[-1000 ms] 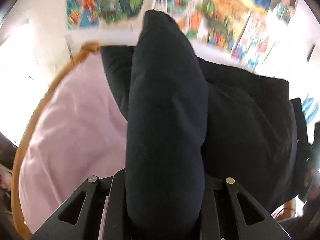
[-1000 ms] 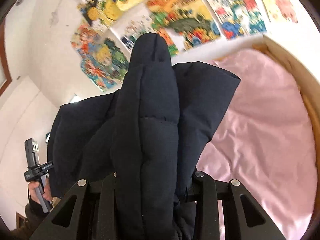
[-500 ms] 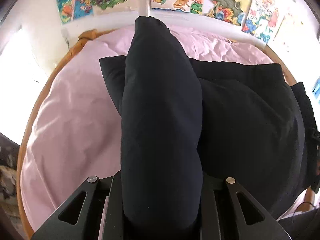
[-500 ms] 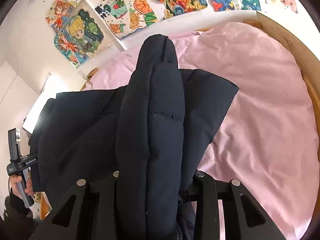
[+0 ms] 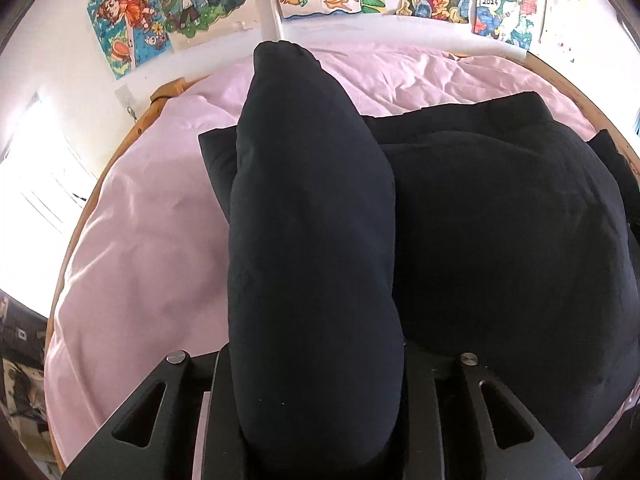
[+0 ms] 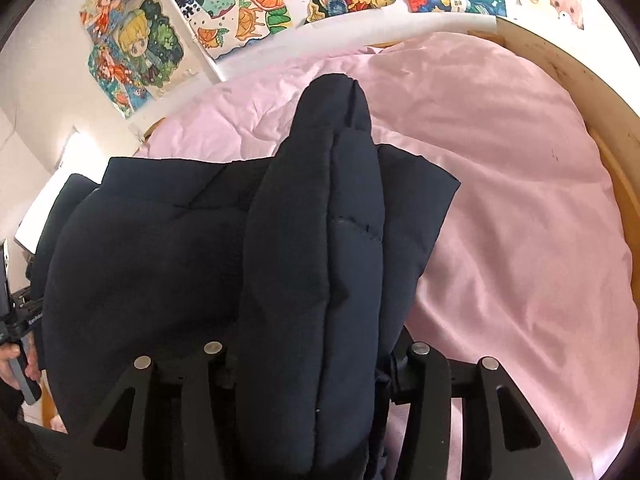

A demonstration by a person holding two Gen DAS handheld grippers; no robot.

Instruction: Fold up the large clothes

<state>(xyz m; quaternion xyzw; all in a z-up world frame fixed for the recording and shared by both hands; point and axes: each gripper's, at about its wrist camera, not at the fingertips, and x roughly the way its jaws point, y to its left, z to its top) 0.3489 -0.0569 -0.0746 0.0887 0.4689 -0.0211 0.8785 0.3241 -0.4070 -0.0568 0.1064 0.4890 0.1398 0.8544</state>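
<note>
As seen from the left wrist, the left claw (image 5: 316,364) has a thick roll of the dark puffer jacket (image 5: 500,240) between its jaws, which have just been easing apart; padding still fills the gap. The garment appears soft, bulky, light and springy, best held at edges. From the right wrist, the right claw (image 6: 312,356), likewise loosening, still pinches a quilted navy fold over the pink bed (image 6: 520,200).

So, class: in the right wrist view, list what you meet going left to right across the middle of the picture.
Left tool at the edge → dark jacket → pink bedding → wooden bed frame.
</note>
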